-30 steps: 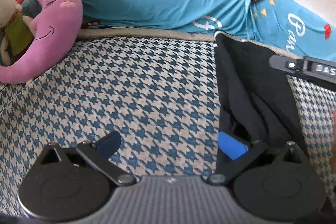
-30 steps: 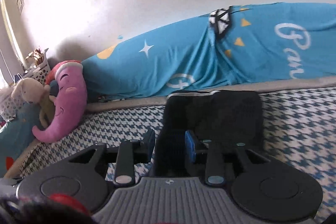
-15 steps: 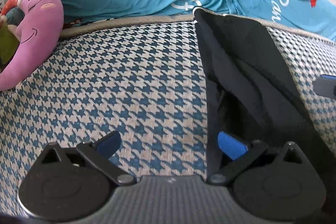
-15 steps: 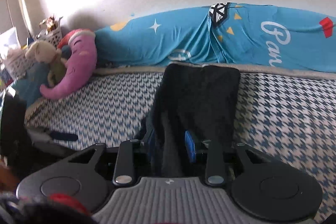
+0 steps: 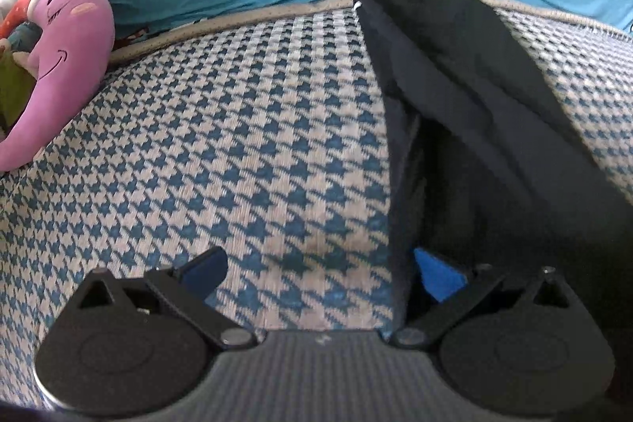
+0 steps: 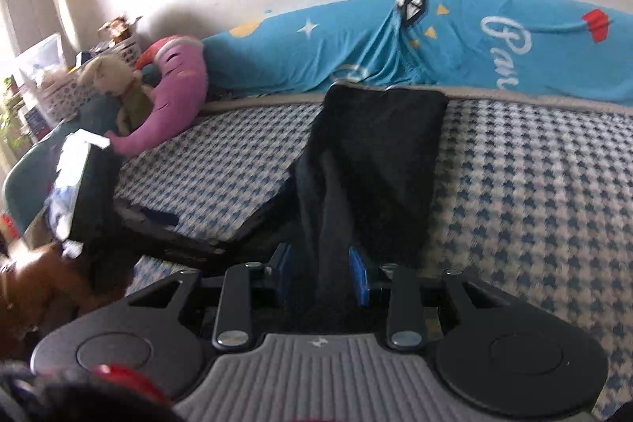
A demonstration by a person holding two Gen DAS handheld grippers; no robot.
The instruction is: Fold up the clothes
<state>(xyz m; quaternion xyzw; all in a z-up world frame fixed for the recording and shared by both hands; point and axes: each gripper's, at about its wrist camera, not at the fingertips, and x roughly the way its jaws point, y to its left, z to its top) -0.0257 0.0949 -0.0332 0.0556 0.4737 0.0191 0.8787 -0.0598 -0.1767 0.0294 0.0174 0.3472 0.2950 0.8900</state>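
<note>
Houndstooth bed cover, blue and white, is your working surface; teal printed bedding is bunched along the wall behind it, and a pink plush toy sits at the left end.

Black garment lies lengthwise on the bed, far end flat near the teal bedding, near end lifted toward you.

Right tongs: pads drawn in close on a bunched fold of the garment's near end. Reads as a firm pinch, cloth hanging taut from it.

Left tongs: spread wide, nothing gripped. Its right pad sits just beside or against the garment's left edge; the left pad is over bare cover. Can't tell if that right pad is tucked under the cloth or only touching it.

Step, my read: you're mid-fold, one near corner is picked up and the second grab isn't made yet.

Next move needs:
- shift the left tongs right so the garment edge sits between both pads, then close
- match height with the right side so the hem stays level
- carry both corners toward the far end, lay flat

Risk: lifting one-handed skews the fold and drags the far end off square.
</note>
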